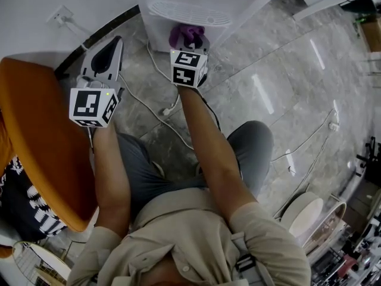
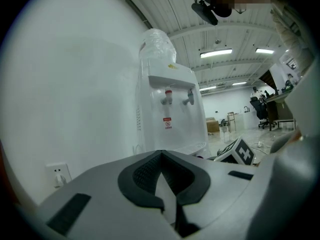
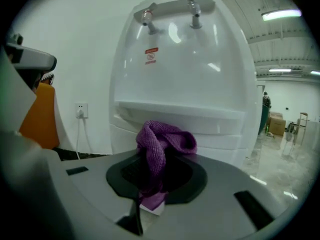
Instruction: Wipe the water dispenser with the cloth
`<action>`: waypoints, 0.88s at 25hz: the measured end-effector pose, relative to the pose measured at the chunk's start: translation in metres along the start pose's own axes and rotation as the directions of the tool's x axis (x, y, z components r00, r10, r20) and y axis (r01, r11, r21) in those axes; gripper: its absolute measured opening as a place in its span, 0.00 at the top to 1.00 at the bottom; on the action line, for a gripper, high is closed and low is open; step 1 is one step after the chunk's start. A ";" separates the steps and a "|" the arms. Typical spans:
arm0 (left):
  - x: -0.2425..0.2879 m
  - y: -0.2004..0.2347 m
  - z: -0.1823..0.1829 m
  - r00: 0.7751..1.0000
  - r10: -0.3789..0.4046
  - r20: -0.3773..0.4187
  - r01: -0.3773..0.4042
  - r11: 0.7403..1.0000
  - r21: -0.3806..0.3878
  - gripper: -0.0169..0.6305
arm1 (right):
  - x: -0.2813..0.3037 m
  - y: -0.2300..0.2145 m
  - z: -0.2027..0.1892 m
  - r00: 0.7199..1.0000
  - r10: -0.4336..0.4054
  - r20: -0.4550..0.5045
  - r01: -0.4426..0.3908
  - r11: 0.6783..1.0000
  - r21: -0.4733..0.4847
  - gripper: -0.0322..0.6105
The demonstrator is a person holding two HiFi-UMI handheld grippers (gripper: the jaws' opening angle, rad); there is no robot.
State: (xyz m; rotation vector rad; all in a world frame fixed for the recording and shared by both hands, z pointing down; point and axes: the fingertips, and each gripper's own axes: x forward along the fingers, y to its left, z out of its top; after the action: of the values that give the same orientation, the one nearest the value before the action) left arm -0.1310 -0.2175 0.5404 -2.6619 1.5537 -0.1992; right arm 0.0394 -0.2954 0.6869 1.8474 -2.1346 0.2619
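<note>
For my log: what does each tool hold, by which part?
The right tool pinches the purple cloth by its lower bunched end; the left tool holds nothing.

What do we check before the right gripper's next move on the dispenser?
1. Grip on cloth: ok. Right gripper is shut on the purple cloth, which bunches up past the jaws.
2. Cloth touching the water dispenser: cannot tell. It sits close in front of the drip tray.
3. Left gripper: ok. Shut, empty, off to the left of the dispenser.
4. Taps: ok. Both are well above the cloth.
5. White cable: ok. It lies on the floor, below the arms.
</note>
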 end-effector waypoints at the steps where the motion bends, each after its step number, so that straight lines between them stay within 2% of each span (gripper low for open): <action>1: -0.001 0.001 0.001 1.000 0.000 0.003 0.000 1.000 -0.002 0.95 | 0.004 0.011 0.001 1.000 0.019 -0.001 -0.019 1.000 -0.013 0.84; 6: -0.002 0.002 0.000 1.000 -0.006 0.011 0.006 1.000 -0.006 0.95 | 0.015 0.049 0.003 0.996 0.085 -0.011 -0.086 0.995 -0.050 0.84; 10: -0.001 0.003 -0.002 1.000 -0.009 0.007 0.009 1.000 -0.007 0.95 | 0.013 0.047 0.002 0.996 0.089 -0.001 -0.089 0.993 -0.080 0.84; 14: 0.002 0.002 -0.005 1.000 -0.015 0.003 0.015 1.000 -0.011 0.95 | 0.011 0.020 -0.007 0.999 0.043 0.000 -0.043 0.995 -0.089 0.84; 22: 0.007 0.002 -0.008 1.000 -0.024 0.000 0.024 1.000 -0.018 0.95 | -0.007 -0.061 -0.032 0.993 -0.111 -0.026 0.111 0.994 -0.009 0.84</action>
State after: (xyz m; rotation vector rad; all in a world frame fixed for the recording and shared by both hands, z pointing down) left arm -0.1303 -0.2244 0.5492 -2.6954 1.5324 -0.1875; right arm 0.1040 -0.2876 0.7103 1.9391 -2.0046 0.2513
